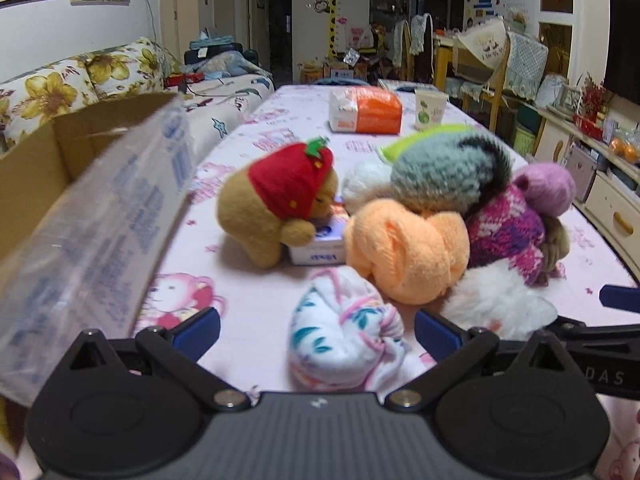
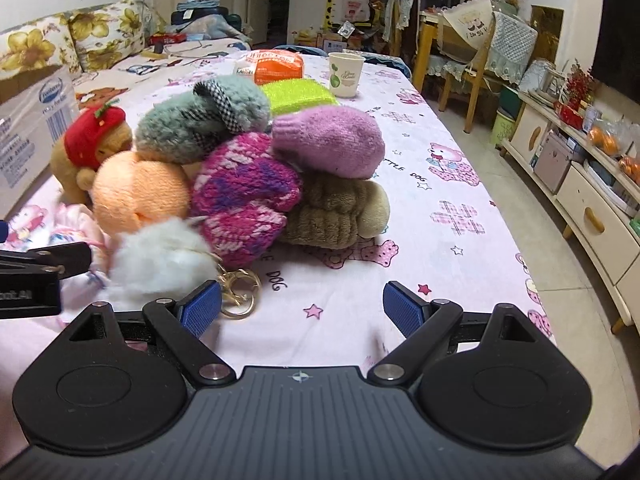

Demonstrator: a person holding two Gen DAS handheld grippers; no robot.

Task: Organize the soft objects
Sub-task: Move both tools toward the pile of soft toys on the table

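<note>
Hovering with fingers spread apart, the left claw [image 1: 316, 330] is flanking a white floral cloth bundle [image 1: 344, 332] near the pink-printed surface [image 2: 440, 208]'s near edge. The right claw [image 2: 302, 306], also gaping empty, is facing the fluffy white pompom [image 2: 160, 260] fronting the heaped knitted mittens [image 2: 248, 196].

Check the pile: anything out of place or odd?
The bear is tipped face-down onto a small box wedged among the soft things. A gold keyring trails loose from the white pompom. Nothing looks damaged.

Both grippers [image 1: 316, 330] [image 2: 302, 304] agape, empty.
</note>
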